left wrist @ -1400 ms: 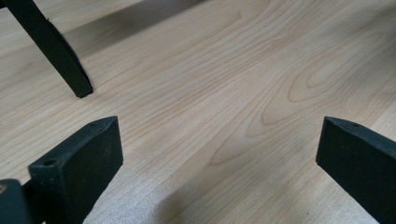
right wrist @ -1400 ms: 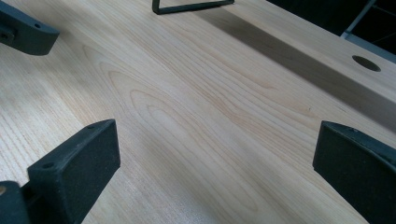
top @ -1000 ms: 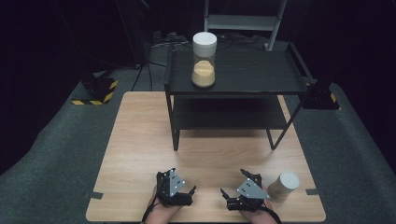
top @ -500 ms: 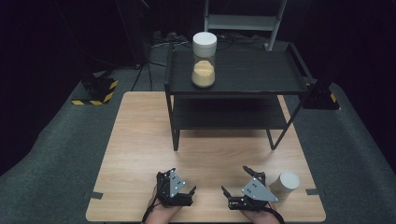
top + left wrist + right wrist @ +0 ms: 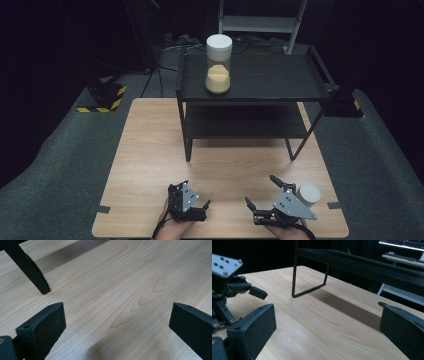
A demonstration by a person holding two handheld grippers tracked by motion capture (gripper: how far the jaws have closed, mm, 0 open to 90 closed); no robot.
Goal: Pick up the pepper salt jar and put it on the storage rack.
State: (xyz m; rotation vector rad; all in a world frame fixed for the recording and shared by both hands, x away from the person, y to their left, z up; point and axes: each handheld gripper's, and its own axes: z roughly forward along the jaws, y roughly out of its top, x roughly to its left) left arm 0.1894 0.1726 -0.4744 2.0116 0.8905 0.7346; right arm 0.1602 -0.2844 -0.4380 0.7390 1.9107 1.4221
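High view, your left gripper (image 5: 192, 202): it sits low at the near edge of the table (image 5: 150, 150), jaws spread, nothing between them.
High view, your right gripper (image 5: 264, 192): also at the near edge, jaws wide apart and empty, its far jaw just beside the small white cup (image 5: 308, 194).
High view, cup: it stands upright on the table near the right corner, close to your right hand.
High view, shelf (image 5: 250, 80): a black two-level rack at the far half of the table; a white-lidded jar (image 5: 218, 70) part-filled with tan grains stands on its top level, well apart from both grippers.
Left gripper view, your jaws: far apart, only bare wood between them; one black shelf leg (image 5: 27, 267) stands ahead to the left.
Right gripper view, your jaws: wide open over bare wood, holding nothing; your left gripper (image 5: 227, 285) shows at the left edge, the shelf frame (image 5: 307, 267) ahead.
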